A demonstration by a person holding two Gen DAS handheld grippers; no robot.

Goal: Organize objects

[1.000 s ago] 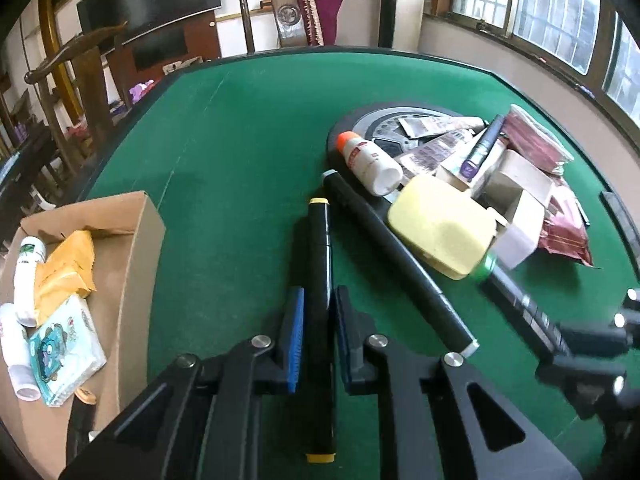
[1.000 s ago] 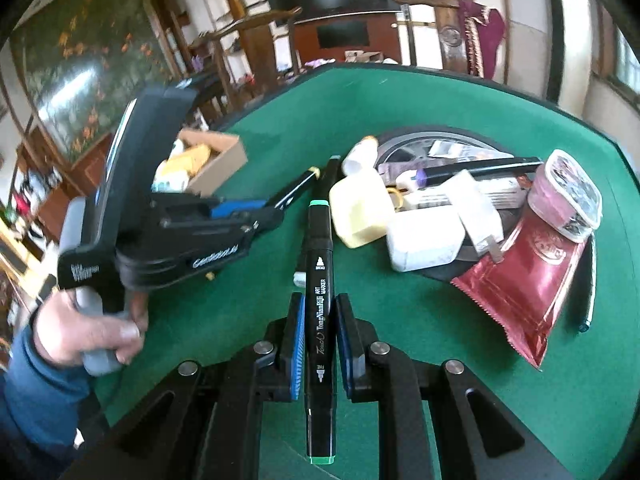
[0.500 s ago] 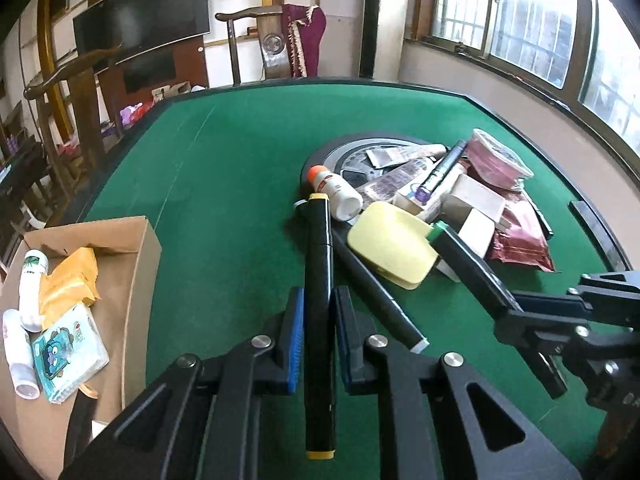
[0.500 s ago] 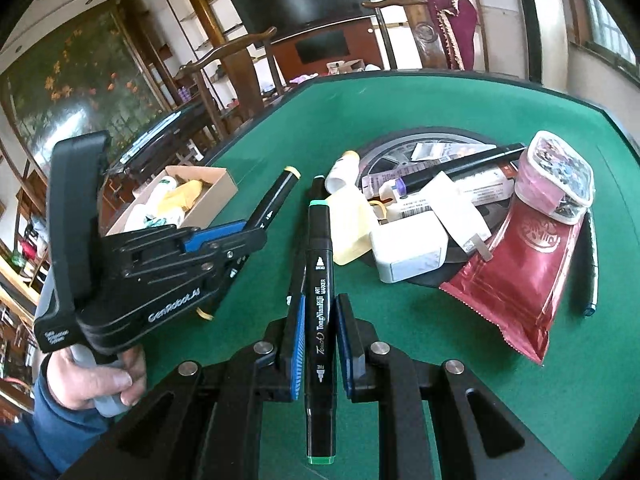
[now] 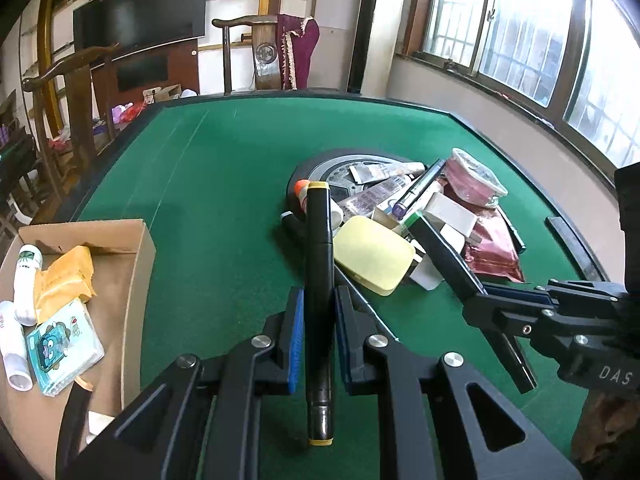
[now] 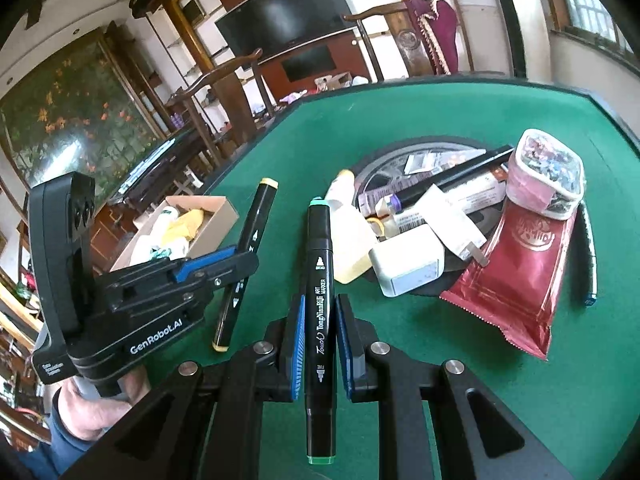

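My left gripper (image 5: 319,320) is shut on a black marker with yellow caps (image 5: 319,248), held above the green felt table (image 5: 224,184). My right gripper (image 6: 320,328) is shut on a black art marker with green caps (image 6: 319,264). In the left wrist view the right gripper (image 5: 476,300) juts in from the right with its green-capped marker (image 5: 440,252). In the right wrist view the left gripper (image 6: 246,266) sits at the left, a hand below it, with the yellow-capped marker (image 6: 260,208) tilted up. An open cardboard box (image 5: 140,264) lies at the left with white bottles, a yellow packet and a tissue pack inside.
A pile rests on a round dark disc (image 5: 320,164): a pale yellow case (image 5: 372,256), an orange-capped white bottle, white boxes, a black pen, a red foil packet (image 6: 516,280) and a pink cup (image 6: 548,176). Wooden chairs and a window ring the table.
Both grippers have risen with their markers off the felt. The left one has pulled up and back from the pile. The right one has rolled, so the room now looks tilted.
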